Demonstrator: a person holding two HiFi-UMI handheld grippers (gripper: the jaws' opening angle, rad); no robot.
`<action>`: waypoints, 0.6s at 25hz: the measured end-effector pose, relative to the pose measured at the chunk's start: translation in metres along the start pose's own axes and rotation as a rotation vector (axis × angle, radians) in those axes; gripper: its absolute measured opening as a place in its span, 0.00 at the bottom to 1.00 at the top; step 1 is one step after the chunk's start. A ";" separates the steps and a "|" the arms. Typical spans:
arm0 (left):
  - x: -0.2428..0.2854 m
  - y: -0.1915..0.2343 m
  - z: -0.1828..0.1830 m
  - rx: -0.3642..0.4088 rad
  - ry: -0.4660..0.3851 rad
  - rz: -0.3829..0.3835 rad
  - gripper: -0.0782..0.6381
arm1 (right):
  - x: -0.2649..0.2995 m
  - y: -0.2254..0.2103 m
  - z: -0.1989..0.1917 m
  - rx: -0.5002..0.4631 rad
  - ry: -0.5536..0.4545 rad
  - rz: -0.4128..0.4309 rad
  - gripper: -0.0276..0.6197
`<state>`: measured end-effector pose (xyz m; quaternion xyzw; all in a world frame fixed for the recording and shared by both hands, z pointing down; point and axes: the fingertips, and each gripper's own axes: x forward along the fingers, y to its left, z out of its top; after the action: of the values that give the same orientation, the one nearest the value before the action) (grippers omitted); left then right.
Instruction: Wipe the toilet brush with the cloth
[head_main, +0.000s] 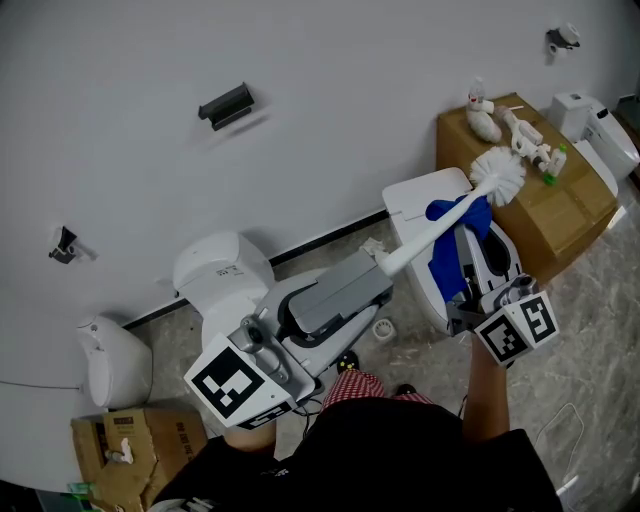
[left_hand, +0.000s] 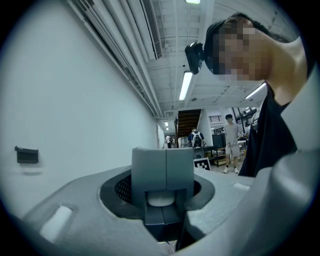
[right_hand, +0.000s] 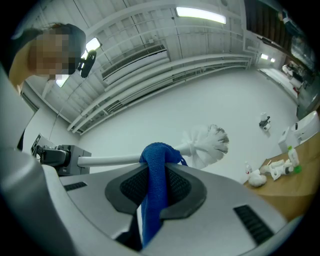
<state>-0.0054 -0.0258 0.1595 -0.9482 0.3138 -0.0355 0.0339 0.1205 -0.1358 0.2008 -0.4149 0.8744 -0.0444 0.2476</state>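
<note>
Cloth draped over the brush, set for the wipe

The left gripper (head_main: 378, 262) clamped the toilet brush (head_main: 412, 245) by its handle above the toilet (head_main: 425, 193). The right gripper (right_hand: 156, 197) pinched the blue cloth (right_hand: 155, 165), hung over the shaft just behind the bristles. Wiping well likely meant a taut cloth drawn along a steady brush.

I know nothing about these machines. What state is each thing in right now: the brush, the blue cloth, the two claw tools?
toilet brush: held up in the air by its handle end.
cloth: looped over the brush shaft next to the bristles, ends hanging down.
left gripper: shut on the toilet brush handle.
right gripper: shut on the cloth.
</note>
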 end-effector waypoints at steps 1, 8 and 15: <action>0.000 0.000 0.000 -0.001 -0.001 0.001 0.34 | 0.000 0.000 0.000 0.001 0.001 -0.002 0.14; 0.001 0.000 0.000 0.006 -0.004 -0.002 0.34 | 0.001 -0.008 0.002 0.009 0.001 -0.029 0.14; 0.000 0.000 0.001 0.011 -0.003 -0.005 0.34 | 0.001 -0.013 0.003 0.020 -0.007 -0.048 0.14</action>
<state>-0.0054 -0.0257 0.1587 -0.9489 0.3111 -0.0356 0.0395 0.1308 -0.1445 0.2016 -0.4334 0.8629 -0.0576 0.2537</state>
